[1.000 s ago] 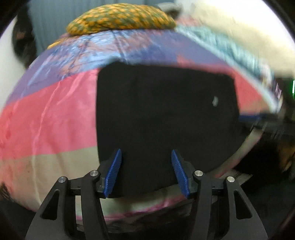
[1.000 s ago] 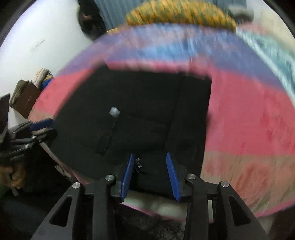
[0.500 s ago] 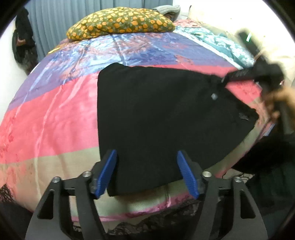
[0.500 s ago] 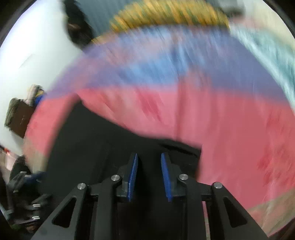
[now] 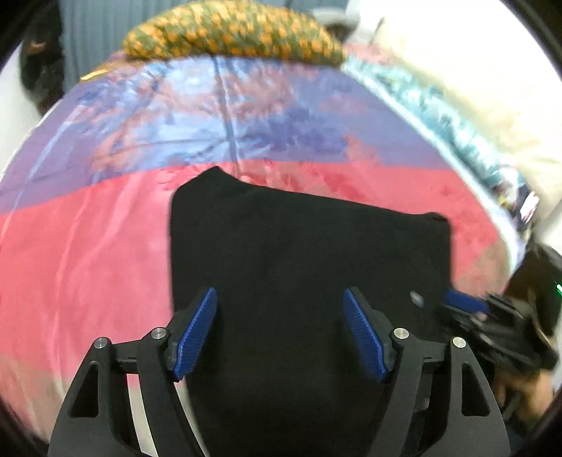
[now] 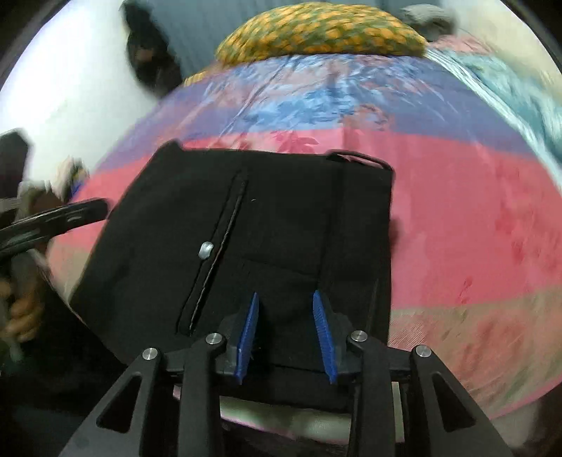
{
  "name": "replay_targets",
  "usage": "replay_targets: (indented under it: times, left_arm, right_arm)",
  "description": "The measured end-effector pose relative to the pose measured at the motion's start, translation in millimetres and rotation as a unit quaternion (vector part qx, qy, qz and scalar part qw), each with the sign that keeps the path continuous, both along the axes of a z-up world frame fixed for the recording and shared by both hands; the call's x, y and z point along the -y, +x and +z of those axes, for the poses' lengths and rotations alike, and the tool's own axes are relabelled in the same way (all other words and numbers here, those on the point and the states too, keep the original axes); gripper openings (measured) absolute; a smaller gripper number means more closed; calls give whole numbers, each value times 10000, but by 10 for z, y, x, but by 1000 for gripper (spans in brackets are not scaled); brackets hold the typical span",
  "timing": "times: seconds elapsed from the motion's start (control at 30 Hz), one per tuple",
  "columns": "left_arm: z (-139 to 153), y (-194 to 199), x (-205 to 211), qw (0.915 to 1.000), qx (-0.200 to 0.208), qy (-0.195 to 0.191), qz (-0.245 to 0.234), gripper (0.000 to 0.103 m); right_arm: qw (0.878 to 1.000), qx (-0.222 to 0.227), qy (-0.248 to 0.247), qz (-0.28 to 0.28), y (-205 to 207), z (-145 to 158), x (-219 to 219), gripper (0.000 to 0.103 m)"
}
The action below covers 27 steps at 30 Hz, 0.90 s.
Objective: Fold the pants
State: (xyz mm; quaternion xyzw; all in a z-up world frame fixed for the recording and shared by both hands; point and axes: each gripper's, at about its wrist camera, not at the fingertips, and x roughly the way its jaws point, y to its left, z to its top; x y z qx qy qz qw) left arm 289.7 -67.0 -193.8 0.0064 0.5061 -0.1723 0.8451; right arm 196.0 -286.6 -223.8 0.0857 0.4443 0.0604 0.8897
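- The left gripper (image 5: 279,335) hangs over the near part of the black pants (image 5: 309,267), its blue fingers (image 5: 196,332) spread wide with nothing between them.
- The right gripper (image 6: 286,335) sits low at the near edge of the pants (image 6: 253,232); its fingers (image 6: 248,334) are set fairly narrow with a fold of black cloth bunched between them, but whether they pinch it I cannot tell.
- The pants lie folded into a rough rectangle on the pink band of the bedspread (image 5: 87,246), near the bed's front edge, with a small pale button (image 6: 204,250) beside a long seam.
- In the left view the right gripper (image 5: 467,304) shows at the right edge of the pants; in the right view the left gripper (image 6: 66,214) shows off the left edge, held by a hand (image 6: 21,309).
- Beyond the pants the bedspread (image 6: 474,211) turns blue and purple.
- At the far end lies a pillow (image 5: 232,33) with an orange and green print, and a teal cloth (image 5: 449,130) runs along the right side.
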Motion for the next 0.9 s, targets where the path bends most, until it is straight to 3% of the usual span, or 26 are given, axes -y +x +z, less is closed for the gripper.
replay_targets:
  times: [0.07, 0.17, 0.27, 0.33, 0.43, 0.53, 0.7, 0.8, 0.9]
  left_arm:
    - [-129, 257, 88, 9995, -175, 236, 64, 68]
    - [-229, 659, 181, 9973, -84, 648, 335, 66]
    - [-252, 991, -16, 9885, -152, 790, 1283, 59]
    - [-225, 1095, -246, 9798, -299, 591, 1885, 61]
    - [-80, 986, -464, 9730, -185, 472, 2252, 60]
    - [49, 648, -523, 9805, -38, 437, 1915, 68]
    - [226, -231, -387, 9943, 112, 248, 1030, 77]
    - [256, -648, -208, 9981, 205, 244, 520, 78]
    - [211, -787, -62, 9991, 253, 286, 208, 78]
  right_arm:
    - [9999, 81, -28, -68, -33, -9, -5, 34]
    - [9995, 84, -306, 10, -64, 9, -90, 34]
    - [9997, 120, -232, 8, -94, -13, -60, 34]
    - [9997, 131, -181, 7, -106, -33, -56, 34]
    - [9998, 163, -145, 7, -32, -58, -52, 34]
    - [9997, 199, -142, 19, -29, -62, -47, 34]
    - [9996, 261, -5, -61, -98, 79, -20, 34]
    - [9988, 477, -86, -47, -268, 306, -90, 34]
    - [9979, 607, -117, 215, -476, 496, -285, 34]
